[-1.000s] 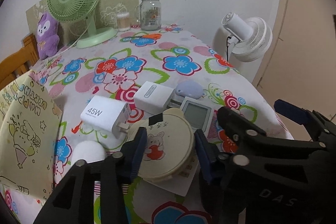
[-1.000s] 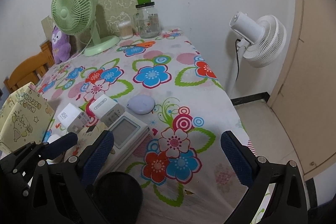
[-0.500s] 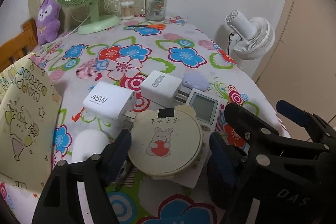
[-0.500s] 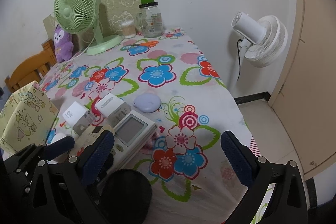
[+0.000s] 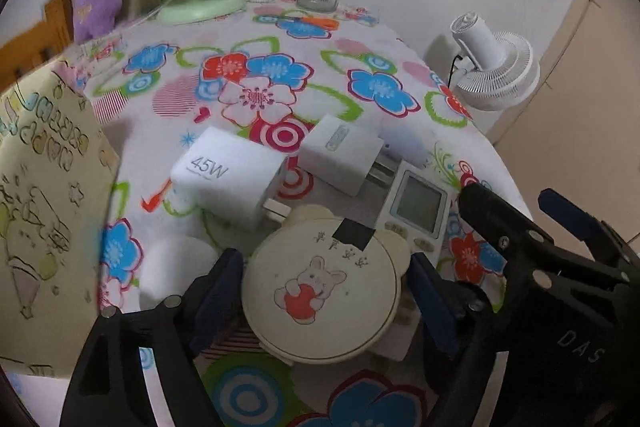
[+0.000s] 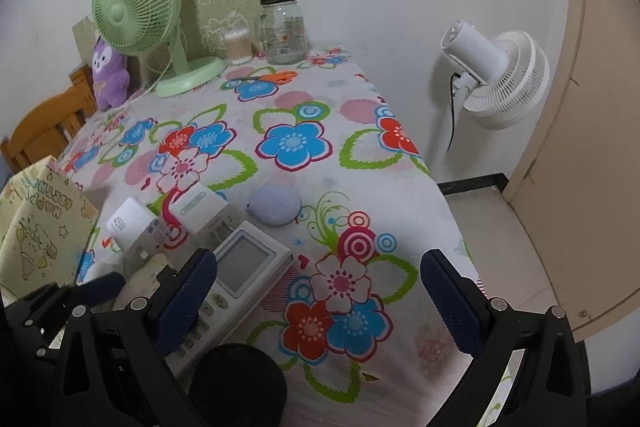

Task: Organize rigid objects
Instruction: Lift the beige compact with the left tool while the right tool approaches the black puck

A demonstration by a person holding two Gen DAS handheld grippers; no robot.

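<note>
Both of my claws hang over the near end of the flowered tablecloth (image 6: 304,115). My left claw (image 5: 326,301) is spread around a round cream bear-eared case (image 5: 322,291), its fingers (image 5: 218,291) flanking the case without clearly pressing it. My right claw (image 6: 318,293) gapes wide over bare cloth, gripping nothing. The case lies partly on a white remote control (image 5: 416,207). Just behind sit a 45W charger (image 5: 228,175), a second white charger (image 5: 340,153) and a lilac pebble-shaped object (image 6: 274,205).
</note>
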